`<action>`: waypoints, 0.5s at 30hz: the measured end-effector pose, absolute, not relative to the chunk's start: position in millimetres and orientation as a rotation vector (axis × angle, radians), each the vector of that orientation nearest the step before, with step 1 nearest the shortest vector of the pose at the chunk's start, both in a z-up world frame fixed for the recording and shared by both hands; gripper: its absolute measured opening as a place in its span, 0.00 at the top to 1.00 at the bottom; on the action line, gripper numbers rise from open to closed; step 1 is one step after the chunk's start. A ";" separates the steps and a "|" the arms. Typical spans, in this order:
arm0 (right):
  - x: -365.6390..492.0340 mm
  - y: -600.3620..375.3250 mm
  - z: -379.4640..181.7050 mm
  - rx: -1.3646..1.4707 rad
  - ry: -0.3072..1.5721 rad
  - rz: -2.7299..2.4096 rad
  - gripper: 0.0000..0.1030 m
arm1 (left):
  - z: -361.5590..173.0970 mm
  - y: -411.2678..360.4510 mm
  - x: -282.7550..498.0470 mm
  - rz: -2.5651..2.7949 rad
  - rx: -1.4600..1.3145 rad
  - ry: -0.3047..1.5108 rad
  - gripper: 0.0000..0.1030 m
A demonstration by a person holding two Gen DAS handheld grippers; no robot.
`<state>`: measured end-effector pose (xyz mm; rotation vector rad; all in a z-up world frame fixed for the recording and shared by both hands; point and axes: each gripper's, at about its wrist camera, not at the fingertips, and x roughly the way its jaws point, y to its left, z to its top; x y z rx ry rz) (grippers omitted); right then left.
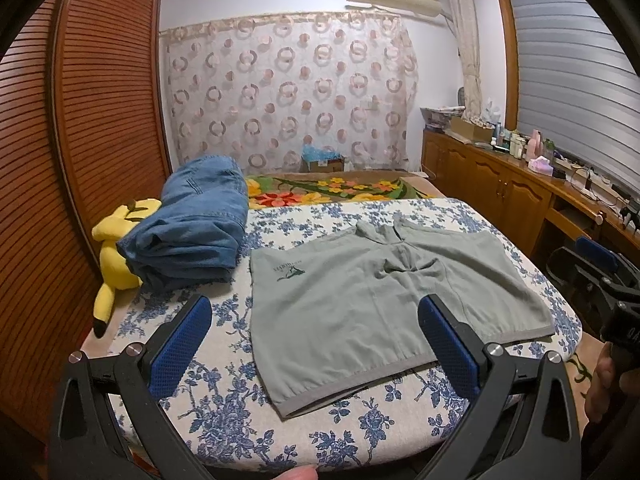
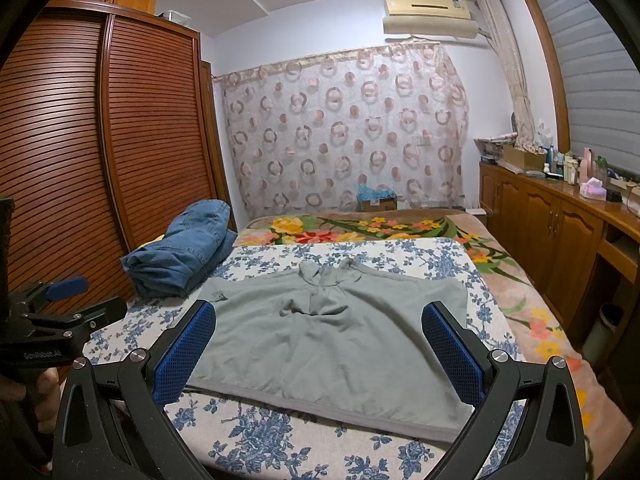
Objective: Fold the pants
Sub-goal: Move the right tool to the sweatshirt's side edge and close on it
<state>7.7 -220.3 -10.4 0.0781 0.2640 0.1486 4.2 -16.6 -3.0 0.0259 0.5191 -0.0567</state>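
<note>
The left gripper [image 1: 316, 344] fills the near edge of its view, blue pads [image 1: 182, 344] spread wide with nothing between them, hanging over the near end of the bed [image 1: 224, 412]; a fingertip [image 1: 302, 473] shows at 6 o'clock below it. The right gripper [image 2: 320, 350] stands the same way in its own view, jaws wide apart and empty, just above the cloth. The shorts [image 1: 384, 304] are grey-green and lie spread flat on the blue-flowered sheet [image 1: 360, 432], waistband toward the cameras, the two legs pointing away toward 12 o'clock, with a small bunch of creased cloth at the crotch. A dark print marks the leg at about 10 o'clock in the left view. The near hem lies between the left gripper's fingers, though whether they touch the cloth cannot be told. In the left view the right gripper shows at 3 o'clock, with a hand [image 1: 602, 384] below it; in the right view the left gripper appears at 9 o'clock. Folded jeans [image 1: 192, 220] lie at 10 o'clock from the shorts, close to them, and a yellow toy [image 1: 116, 256] sits against the jeans' left side. A floral blanket [image 2: 360, 228] covers the far bed at 12 o'clock. A slatted wardrobe [image 2: 120, 140] stands at 9 o'clock and a wooden cabinet [image 2: 560, 220] at 3 o'clock.
</note>
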 end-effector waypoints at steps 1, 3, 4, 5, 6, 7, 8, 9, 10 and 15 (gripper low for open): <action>7.9 -220.3 -11.0 0.078 0.266 0.148 0.00 | -5.6 -16.2 7.7 -0.063 0.025 0.525 0.00; 10.2 -222.2 -12.1 0.078 0.270 0.144 0.00 | -9.8 -17.7 14.0 -0.076 0.030 0.542 0.00; 12.7 -222.7 -12.0 0.078 0.273 0.143 0.00 | -12.7 -19.2 17.3 -0.086 0.033 0.553 0.00; 15.0 -224.6 -13.0 0.078 0.276 0.141 0.00 | -14.9 -20.1 19.7 -0.094 0.036 0.560 0.00; 16.5 -225.3 -13.4 0.079 0.278 0.140 0.00 | -17.7 -21.6 23.0 -0.104 0.038 0.569 0.00; 18.5 -226.9 -14.3 0.081 0.281 0.141 0.00 | -20.8 -21.7 25.7 -0.110 0.041 0.576 0.00; 19.8 -227.4 -15.1 0.080 0.283 0.140 0.00 | -23.3 -23.3 28.1 -0.118 0.044 0.582 0.00; 22.0 -228.4 -16.4 0.080 0.289 0.138 0.00 | -26.1 -25.2 30.8 -0.132 0.048 0.589 0.00; 24.7 -229.6 -17.5 0.080 0.295 0.138 0.00 | -28.6 -25.6 30.9 -0.139 0.051 0.592 0.00; 35.9 -234.3 -22.1 0.083 0.327 0.132 0.01 | -39.2 -31.0 41.3 -0.172 0.078 0.622 0.00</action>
